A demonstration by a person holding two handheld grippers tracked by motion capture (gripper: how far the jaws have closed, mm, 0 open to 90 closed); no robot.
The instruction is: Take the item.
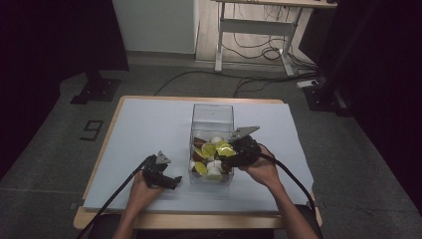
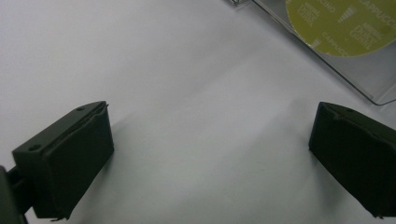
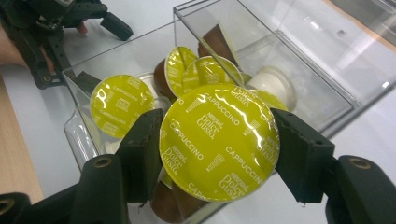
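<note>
A clear plastic box point(image 1: 212, 115) stands on the table and holds several coffee capsules point(image 1: 209, 149) with yellow foil lids, brown and white bodies. My right gripper point(image 1: 230, 150) hovers over the box's near right part, shut on one yellow-lidded capsule point(image 3: 218, 140) marked Cappuccino, its jaws pressing on the lid's two sides. More capsules point(image 3: 120, 105) lie below it in the box point(image 3: 299, 70). My left gripper point(image 1: 174, 181) rests low on the table, left of the box's near corner, open with nothing between its jaws. The left gripper point(image 2: 210, 154) faces bare table, with the box corner point(image 2: 369, 88) ahead.
A pale grey mat point(image 1: 144, 134) covers the wooden table point(image 1: 94, 216). Beyond the table stand a desk frame point(image 1: 254, 30), floor cables point(image 1: 259, 52) and dark stands point(image 1: 97, 87). Black cables point(image 1: 293, 179) trail from both grippers toward the near edge.
</note>
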